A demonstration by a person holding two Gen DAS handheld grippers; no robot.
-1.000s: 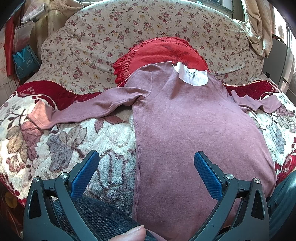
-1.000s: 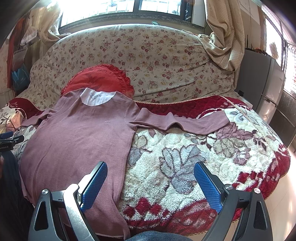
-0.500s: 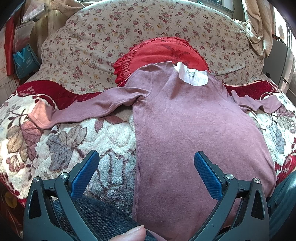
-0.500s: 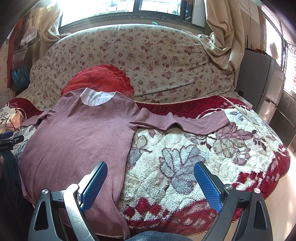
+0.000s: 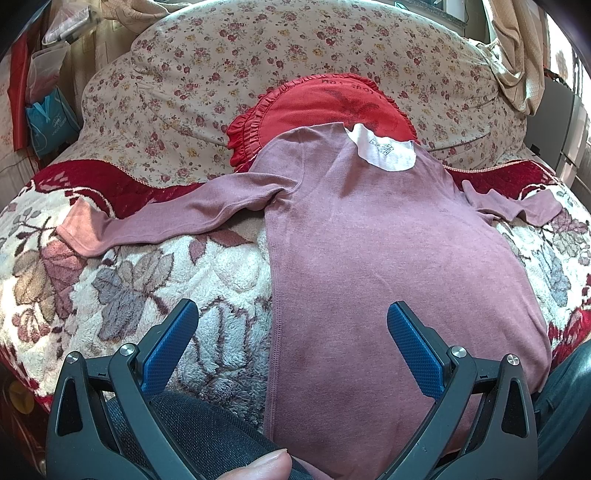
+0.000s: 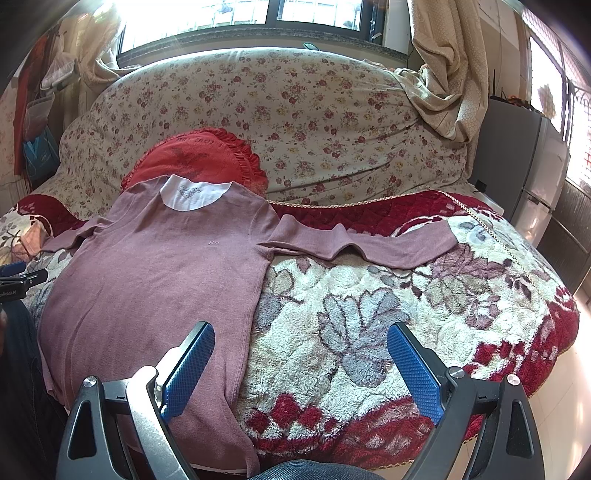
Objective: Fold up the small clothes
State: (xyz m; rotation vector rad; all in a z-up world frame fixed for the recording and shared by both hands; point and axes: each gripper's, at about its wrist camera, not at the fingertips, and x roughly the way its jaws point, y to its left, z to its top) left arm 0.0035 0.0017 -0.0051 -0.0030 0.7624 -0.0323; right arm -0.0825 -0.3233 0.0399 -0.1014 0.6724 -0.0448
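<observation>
Left wrist view: a mauve long-sleeved top (image 5: 369, 258) lies flat and face up on a fluffy floral blanket (image 5: 140, 288) that covers a sofa seat. Both sleeves are spread out sideways. The left sleeve (image 5: 177, 218) reaches across the blanket toward the left edge, with its cuff resting on a leaf pattern. The right sleeve (image 5: 517, 206) is shorter in this view and ends near the red border of the blanket. A white neck lining (image 5: 384, 151) shows at the collar, which rests on a red ruffled cushion (image 5: 317, 110) leaning against the sofa back, draped in a small-flower cover (image 5: 221, 74). The left gripper (image 5: 291, 350) hovers at the bottom of the frame with its blue-padded tongs wide apart and nothing between them; the top's left side seam runs down between the two tongs. A fingertip (image 5: 258, 467) and dark trouser fabric show at the bottom edge. A blue bag (image 5: 48, 122) hangs at the far left.

Right wrist view: the same top (image 6: 159, 266) fills the left half, its hem hanging over the front edge of the seat. The right sleeve (image 6: 362, 243) stretches out flat across the blanket (image 6: 369, 314). The right gripper (image 6: 299, 369) is held low, tongs wide apart and empty, with the left pad over the top's lower right edge and the right pad over the blanket. A window (image 6: 240, 14) sits behind the sofa, a beige curtain (image 6: 447, 74) hangs at right, and a grey cabinet (image 6: 517, 166) stands beside it. Part of the left gripper (image 6: 18, 280) shows at the left edge.
</observation>
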